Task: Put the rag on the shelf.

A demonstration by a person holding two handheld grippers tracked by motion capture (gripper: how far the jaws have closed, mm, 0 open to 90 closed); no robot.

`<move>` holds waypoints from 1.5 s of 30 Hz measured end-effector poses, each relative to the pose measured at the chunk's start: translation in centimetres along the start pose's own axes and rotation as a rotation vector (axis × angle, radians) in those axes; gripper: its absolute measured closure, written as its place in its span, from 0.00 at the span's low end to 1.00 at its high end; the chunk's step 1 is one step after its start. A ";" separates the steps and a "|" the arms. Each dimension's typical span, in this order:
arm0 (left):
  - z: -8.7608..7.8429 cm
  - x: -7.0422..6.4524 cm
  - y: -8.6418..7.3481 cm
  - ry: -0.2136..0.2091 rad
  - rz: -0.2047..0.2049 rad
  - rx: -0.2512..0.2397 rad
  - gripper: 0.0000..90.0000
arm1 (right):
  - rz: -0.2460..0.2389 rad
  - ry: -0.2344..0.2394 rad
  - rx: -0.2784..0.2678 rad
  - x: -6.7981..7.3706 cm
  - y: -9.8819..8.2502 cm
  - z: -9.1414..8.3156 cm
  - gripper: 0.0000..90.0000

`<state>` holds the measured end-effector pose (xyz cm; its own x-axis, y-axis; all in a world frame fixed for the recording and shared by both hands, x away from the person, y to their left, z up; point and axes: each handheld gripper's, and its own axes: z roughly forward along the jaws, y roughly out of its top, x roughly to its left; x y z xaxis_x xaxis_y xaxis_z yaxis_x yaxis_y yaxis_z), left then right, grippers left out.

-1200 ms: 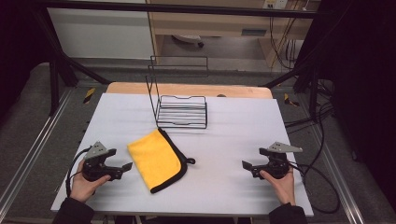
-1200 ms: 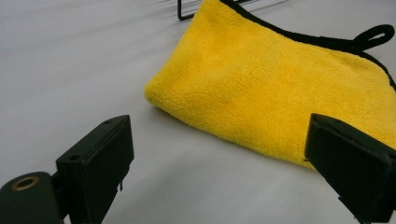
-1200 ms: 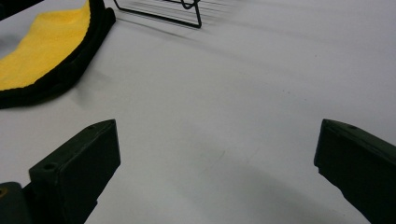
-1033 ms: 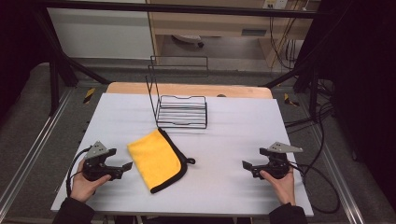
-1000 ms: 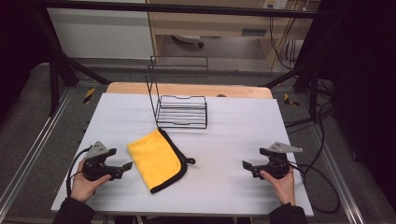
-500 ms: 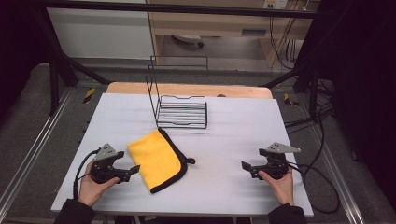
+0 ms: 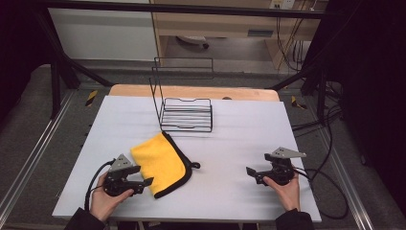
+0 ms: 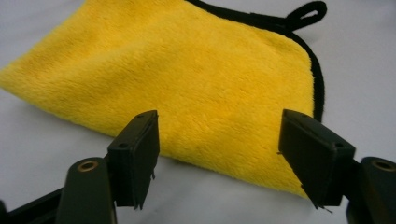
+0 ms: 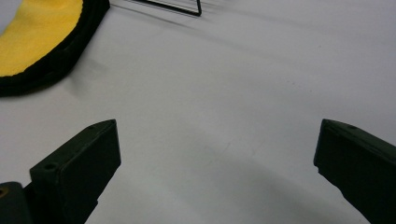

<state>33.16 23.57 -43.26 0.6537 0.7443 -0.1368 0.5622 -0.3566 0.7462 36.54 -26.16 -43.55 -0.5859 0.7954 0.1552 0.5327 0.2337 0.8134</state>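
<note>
we are closing our left gripper (image 7: 143, 182), jaws parted with nothing pinched, on the yellow cloth (image 7: 159, 162) lying just ahead, its long axis running away toward the wire rack (image 7: 186, 114); our right gripper (image 7: 251, 171) is sitting spread, well apart.

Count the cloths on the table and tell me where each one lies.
1. The yellow cloth lies flat near the table's front left, just in front of the wire rack and beside the left gripper.

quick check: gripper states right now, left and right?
Left gripper: open, jaws have just been closing, at the near edge of the yellow cloth, not gripping it.
Right gripper: open wide, nothing between the jaws.
</note>
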 end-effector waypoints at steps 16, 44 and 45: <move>1.1 -2.9 -1.1 0.025 -0.031 0.085 0.49 | -0.029 0.035 0.009 4.2 2.0 1.8 0.07; 1.3 -3.9 -1.7 0.036 -0.083 0.088 0.77 | -0.129 0.167 0.142 14.9 6.0 14.1 0.47; 1.3 -3.9 -1.7 0.034 -0.083 0.088 0.78 | -0.128 0.165 0.150 15.0 6.0 14.3 0.48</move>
<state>30.34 20.55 -44.86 0.5863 0.7914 -0.1730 0.6571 -0.3397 0.6729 39.70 -4.81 -44.37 -0.7396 0.6549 0.1555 0.5251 0.4168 0.7420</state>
